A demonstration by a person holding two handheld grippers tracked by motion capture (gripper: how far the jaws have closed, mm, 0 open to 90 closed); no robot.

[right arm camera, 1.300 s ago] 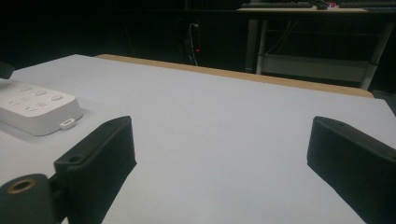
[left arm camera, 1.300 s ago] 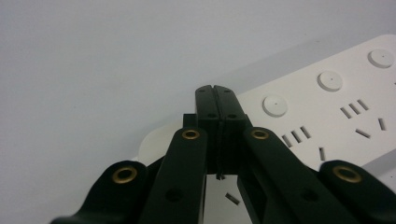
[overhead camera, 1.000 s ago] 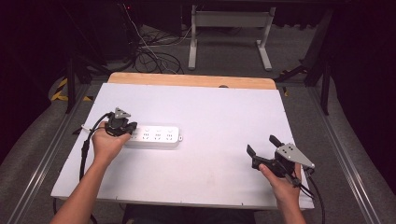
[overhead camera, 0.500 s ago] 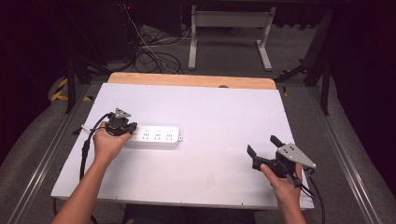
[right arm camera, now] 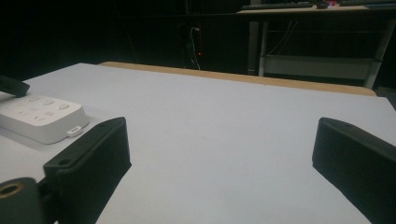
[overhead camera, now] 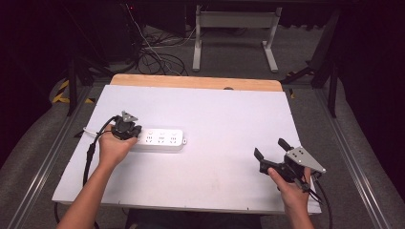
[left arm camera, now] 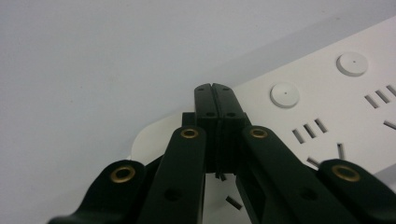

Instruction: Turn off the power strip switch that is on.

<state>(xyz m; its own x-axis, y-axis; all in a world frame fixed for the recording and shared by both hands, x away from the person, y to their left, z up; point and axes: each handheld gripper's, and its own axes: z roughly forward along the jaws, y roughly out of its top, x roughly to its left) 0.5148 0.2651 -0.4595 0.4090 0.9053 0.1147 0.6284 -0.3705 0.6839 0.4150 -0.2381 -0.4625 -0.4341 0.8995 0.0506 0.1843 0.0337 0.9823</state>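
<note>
High view: white rectangular plastic power strip (overhead camera: 161, 139) lies at table's (overhead camera: 229, 114) 9 o'clock; left gripper (overhead camera: 127, 129), jaws closed empty, covers its end. Right gripper (overhead camera: 270, 153), jaws spread, at 4 o'clock.

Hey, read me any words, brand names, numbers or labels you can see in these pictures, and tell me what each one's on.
There is no readable text.
White plastic power strip: bears plain round buttons and socket slots, with no lettering.
White tabletop: blank.
Black closed left gripper and black open right gripper: unmarked.
</note>
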